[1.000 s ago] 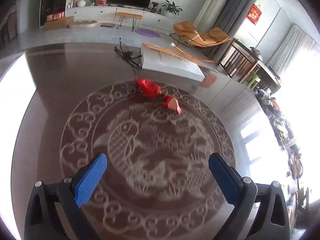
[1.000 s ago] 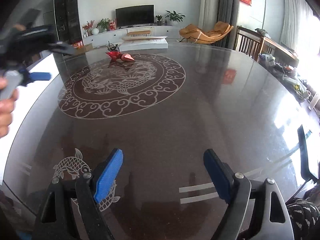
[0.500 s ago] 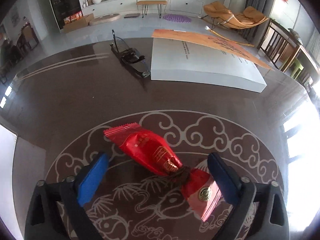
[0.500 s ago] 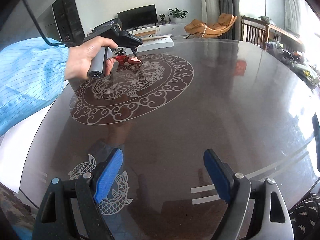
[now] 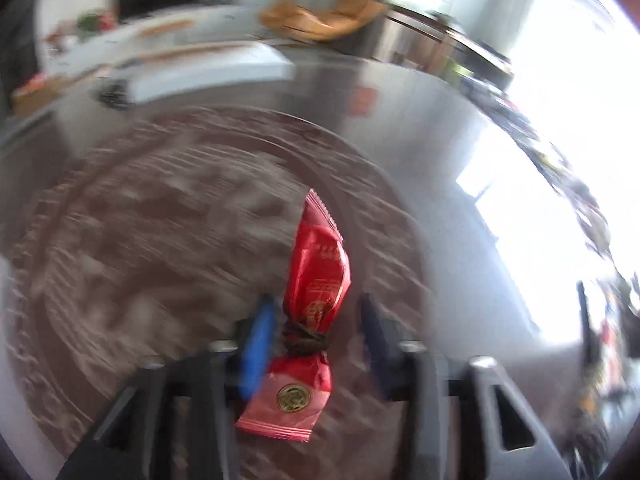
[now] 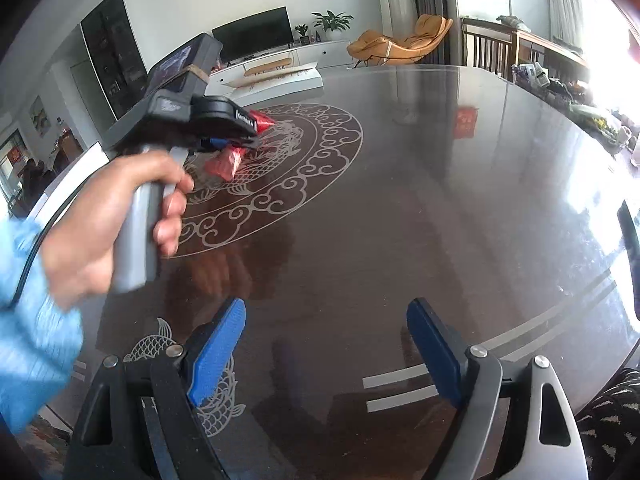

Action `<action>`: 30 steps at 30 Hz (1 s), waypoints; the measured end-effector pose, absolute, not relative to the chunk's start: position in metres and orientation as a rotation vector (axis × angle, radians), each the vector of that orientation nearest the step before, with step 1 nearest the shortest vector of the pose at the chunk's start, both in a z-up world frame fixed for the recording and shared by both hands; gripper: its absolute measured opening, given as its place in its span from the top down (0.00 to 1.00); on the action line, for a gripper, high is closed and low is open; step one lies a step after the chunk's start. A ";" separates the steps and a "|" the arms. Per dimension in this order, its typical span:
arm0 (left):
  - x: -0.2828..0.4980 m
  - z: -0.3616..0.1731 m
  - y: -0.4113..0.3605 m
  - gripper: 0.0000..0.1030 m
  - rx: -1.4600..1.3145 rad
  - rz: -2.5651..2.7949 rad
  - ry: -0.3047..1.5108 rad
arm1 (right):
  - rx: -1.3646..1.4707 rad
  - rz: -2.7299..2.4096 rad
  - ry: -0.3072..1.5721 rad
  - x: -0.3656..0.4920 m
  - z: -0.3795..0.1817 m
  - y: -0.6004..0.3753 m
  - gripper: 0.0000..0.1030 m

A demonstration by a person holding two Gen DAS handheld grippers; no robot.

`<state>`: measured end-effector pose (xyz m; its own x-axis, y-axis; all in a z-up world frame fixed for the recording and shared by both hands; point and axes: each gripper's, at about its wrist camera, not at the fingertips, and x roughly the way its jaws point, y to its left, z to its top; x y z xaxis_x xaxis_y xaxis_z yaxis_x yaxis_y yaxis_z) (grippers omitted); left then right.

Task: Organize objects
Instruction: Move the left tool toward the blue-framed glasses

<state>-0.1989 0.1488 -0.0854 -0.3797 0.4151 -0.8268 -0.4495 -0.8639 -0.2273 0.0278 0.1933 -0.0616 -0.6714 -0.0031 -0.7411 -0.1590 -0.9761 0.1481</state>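
The left wrist camera sits just behind the left tongs [image 5: 316, 344] and looks steeply down along them at the dark surface [image 5: 420, 128], very close, with the red wrapped sweets [image 5: 316, 300] filling the centre toward 6 o'clock; its picture is blurred. The right wrist camera rides behind the right tongs [image 6: 326, 344], faces down and forward across the same surface [image 6: 440, 200] from farther back, and takes in the room beyond at 12 o'clock. Both views share the white circular pattern [image 6: 312, 168] on the surface, the sweets [image 6: 228, 160] and the white box [image 6: 280, 80]. The right view also catches the left tongs [image 6: 224, 140] and the hand [image 6: 120, 216] at 10 o'clock.
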 end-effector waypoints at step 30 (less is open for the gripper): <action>-0.498 -0.077 -0.070 0.03 -1.566 2.635 -0.579 | -1.353 2.759 0.039 0.012 -0.087 0.157 0.01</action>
<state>-0.4980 -0.0700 -0.0775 -0.4959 0.2054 -0.8437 0.1673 -0.9308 -0.3250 0.0117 0.1569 -0.0868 -0.6104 0.0500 -0.7905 -0.0721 -0.9974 -0.0074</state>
